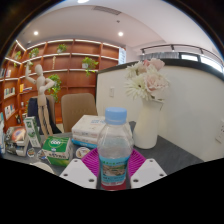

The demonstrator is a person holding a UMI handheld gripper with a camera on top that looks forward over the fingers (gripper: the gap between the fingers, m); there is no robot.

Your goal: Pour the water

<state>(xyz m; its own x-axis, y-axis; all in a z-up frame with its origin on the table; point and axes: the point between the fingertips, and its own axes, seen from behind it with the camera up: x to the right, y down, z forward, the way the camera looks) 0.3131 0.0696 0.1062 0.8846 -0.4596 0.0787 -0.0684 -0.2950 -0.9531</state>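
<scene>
Both fingers of the gripper (114,172) reach to either side of a water bottle (114,148), and their pink pads (94,163) appear to press against its lower half, so I judge the jaws closed on it, though any slight gap is hard to rule out. Between the jaws the bottle stands upright, and its blue cap (116,116) looks screwed on. Just beyond the right finger stands a white vase (147,124) holding pale flowers (147,80). Beyond the left finger lie tissue packs (89,128) and a green and white packet (56,148) on the grey table (170,152). No cup or glass to pour into shows anywhere ahead of the jaws. As for progress, the bottle seems gripped but not tilted, so the pouring itself remains to be done, and the cap may need removing first.
</scene>
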